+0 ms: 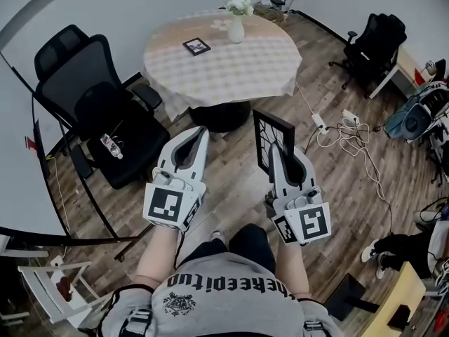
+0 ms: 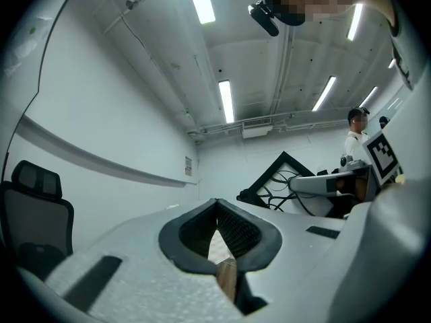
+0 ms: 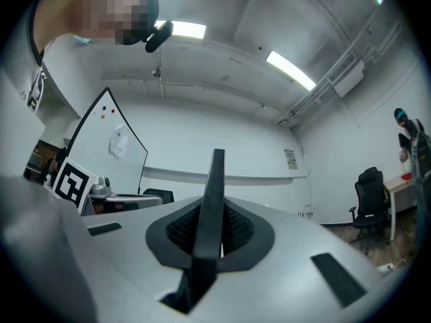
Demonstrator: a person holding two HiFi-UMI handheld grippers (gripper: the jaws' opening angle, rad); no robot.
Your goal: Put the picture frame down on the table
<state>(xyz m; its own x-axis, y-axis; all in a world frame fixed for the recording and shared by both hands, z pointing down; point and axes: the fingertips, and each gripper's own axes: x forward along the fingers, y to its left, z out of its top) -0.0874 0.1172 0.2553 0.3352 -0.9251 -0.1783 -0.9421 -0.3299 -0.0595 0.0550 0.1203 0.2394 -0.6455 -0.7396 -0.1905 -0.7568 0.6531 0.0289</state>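
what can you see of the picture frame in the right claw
The frame is black and thin, with a dark branching pattern on a light panel. It is held in the air over the wood floor, short of the table. Only the right claw touches it, shut on one edge.

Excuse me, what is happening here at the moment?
A person stands a little way from a round table, with a gripper in each hand. The right gripper is shut on a black picture frame and holds it upright by its edge. The left gripper is shut and empty. The frame is not yet on the table, which bears a white vase and a small photo.
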